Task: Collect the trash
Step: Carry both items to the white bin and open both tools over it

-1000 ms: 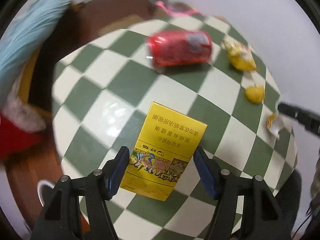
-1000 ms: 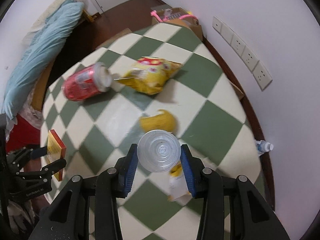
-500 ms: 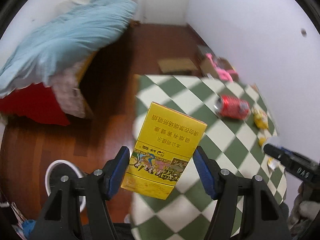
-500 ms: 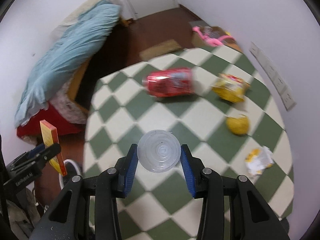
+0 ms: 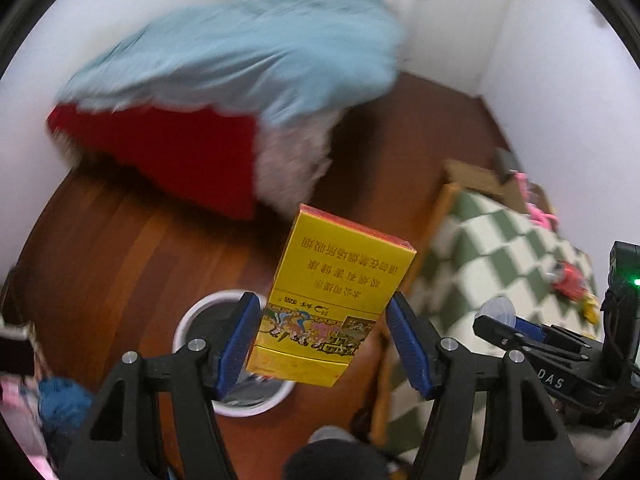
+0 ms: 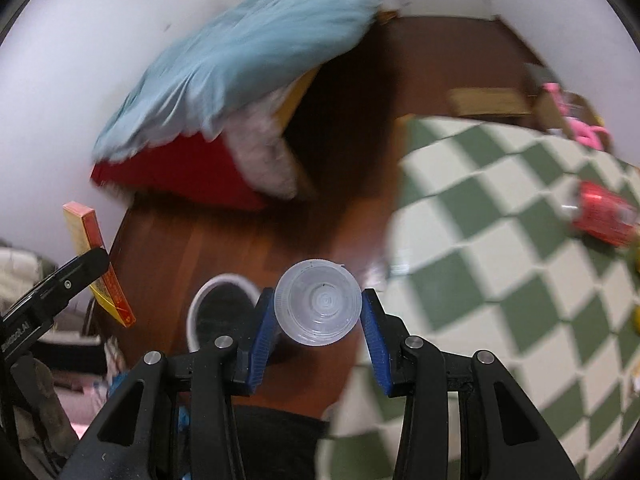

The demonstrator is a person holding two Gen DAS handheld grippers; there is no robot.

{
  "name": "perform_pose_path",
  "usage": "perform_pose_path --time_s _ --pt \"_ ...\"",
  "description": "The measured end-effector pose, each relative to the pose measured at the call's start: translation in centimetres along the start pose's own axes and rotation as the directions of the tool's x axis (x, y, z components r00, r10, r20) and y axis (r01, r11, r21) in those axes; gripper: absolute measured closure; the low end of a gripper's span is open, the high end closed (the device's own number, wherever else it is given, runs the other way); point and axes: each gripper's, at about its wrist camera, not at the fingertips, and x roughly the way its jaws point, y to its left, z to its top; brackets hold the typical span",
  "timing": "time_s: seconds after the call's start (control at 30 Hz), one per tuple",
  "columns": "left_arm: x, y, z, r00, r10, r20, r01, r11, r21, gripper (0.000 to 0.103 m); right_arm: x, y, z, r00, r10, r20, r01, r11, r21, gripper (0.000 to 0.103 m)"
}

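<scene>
Two grippers are in my views, each loaded, both carried above the brown wooden floor (image 5: pixel 132 248).

Left gripper (image 5: pixel 324 344): I find its blue-padded jaws about half apart and clamped on the flat yellow cardboard box with red edges (image 5: pixel 340 296), one pad against each long side near the lower end. The box stands up out of the jaws, clear of everything else. My right wrist view shows the same box edge-on (image 6: pixel 96 264), with one black finger across it.

Right gripper (image 6: pixel 318 332): its jaws stand narrower and are pressed on the clear round plastic cup (image 6: pixel 318 308), one pad on each side of the wall, the round end facing my camera. In the left wrist view the cup (image 5: pixel 498 310) shows small at the tip of that gripper.

Landmark: the white round bin with a dark inside (image 5: pixel 200 320). The box sits above its right rim in the left view. In the right view the bin (image 6: pixel 218 312) lies just left of the cup and below it.

Right of the bin, the green-and-white chequered mat (image 6: pixel 500 240) carries a red drinks can (image 6: pixel 604 220) lying on its side. Beyond the bin, a light blue quilt (image 5: pixel 248 52) lies over red bedding (image 5: pixel 168 152). Both pictures are blurred.
</scene>
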Motion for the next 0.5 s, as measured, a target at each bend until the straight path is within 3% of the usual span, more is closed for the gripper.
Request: perform_pose_path --time_s 0.1,0.27,0.5 --pt "3.5 5.2 -0.9 0.997 0.014 -0.071 -0.021 0.995 -0.100 0.041 5.7 4.7 -0.1 0.996 0.006 -0.088 -0.012 0.998 -0.066 0.059" --pt "9.1 12.4 -2.8 0.980 -0.049 -0.195 -0.006 0.962 -0.274 0.042 14.4 10.0 -1.0 0.971 -0.005 -0.239 -0.032 0.988 -0.151 0.059" --pt "15.9 17.1 -4.3 0.938 -0.135 -0.320 0.001 0.922 -0.387 0.043 23.3 13.3 -1.8 0.915 -0.050 -0.399 -0.039 0.977 -0.212 0.059"
